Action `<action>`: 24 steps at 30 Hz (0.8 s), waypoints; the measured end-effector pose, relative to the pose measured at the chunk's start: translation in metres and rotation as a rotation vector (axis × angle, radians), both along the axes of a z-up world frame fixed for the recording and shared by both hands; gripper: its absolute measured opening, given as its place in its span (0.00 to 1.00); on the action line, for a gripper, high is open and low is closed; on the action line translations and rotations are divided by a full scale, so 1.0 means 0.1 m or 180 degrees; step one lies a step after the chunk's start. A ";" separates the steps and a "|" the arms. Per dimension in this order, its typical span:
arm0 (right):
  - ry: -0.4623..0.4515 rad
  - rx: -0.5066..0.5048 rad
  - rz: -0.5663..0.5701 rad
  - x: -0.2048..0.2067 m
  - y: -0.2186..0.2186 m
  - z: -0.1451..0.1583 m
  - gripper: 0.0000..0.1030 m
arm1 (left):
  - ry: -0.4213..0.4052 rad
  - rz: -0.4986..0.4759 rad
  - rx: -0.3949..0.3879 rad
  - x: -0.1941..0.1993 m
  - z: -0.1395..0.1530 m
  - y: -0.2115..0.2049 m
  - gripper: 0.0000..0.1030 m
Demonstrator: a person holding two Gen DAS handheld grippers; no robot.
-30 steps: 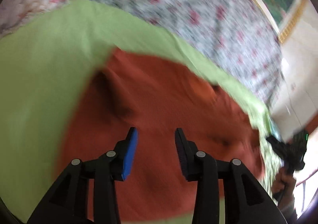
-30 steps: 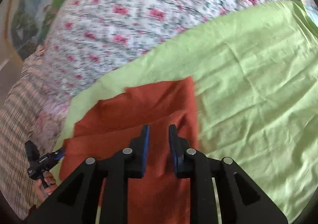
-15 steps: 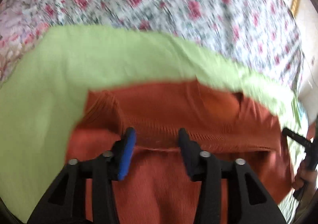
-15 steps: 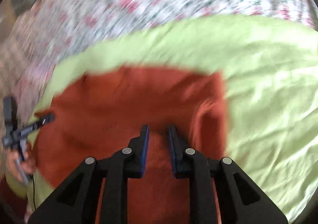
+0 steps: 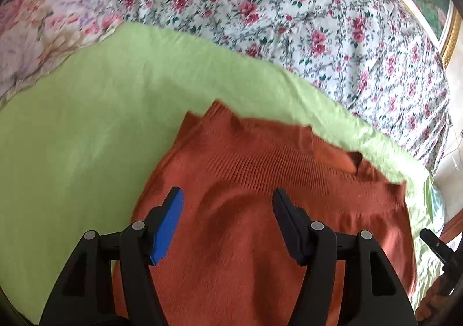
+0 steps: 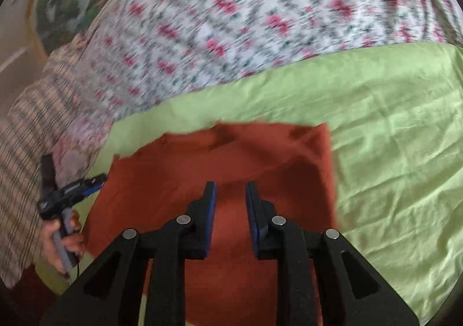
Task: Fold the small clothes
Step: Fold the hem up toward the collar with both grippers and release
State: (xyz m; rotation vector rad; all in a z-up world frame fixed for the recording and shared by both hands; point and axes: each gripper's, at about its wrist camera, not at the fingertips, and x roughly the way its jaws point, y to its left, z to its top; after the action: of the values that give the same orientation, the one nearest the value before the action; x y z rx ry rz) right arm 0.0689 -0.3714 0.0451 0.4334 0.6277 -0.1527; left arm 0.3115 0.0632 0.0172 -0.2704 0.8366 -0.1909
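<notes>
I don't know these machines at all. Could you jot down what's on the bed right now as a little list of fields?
garment: rust-orange knit top, lying folded on the green cloth, ribbed band across it
surface: light green cloth spread over a floral bedspread
left hand-held gripper: jaws have just been opening, now wide apart over the top, nothing pinched
right hand-held gripper: jaws have just been opening, narrow gap, nothing between them
background: framed landscape picture behind the bed
</notes>
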 end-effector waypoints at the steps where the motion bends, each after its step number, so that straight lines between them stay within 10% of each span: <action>1: 0.0061 -0.0023 0.0104 0.04 0.08 -0.05 0.26 | 0.0023 0.0015 -0.0025 -0.06 -0.03 0.03 0.62; 15: 0.0246 0.0519 -0.0091 -0.60 0.44 -0.54 0.33 | 0.0336 0.0507 -0.0525 -1.48 -0.40 0.71 0.69; 24: 0.0258 0.0592 -0.0011 -0.91 0.78 -0.50 0.35 | 0.0383 0.0346 -0.0746 -1.62 -0.47 0.50 0.71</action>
State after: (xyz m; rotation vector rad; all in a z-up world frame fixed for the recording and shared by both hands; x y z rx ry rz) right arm -0.0225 -0.2937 -0.0053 0.6099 0.7241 -0.1159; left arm 0.1500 0.1131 -0.0300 -0.5504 0.9168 -0.1721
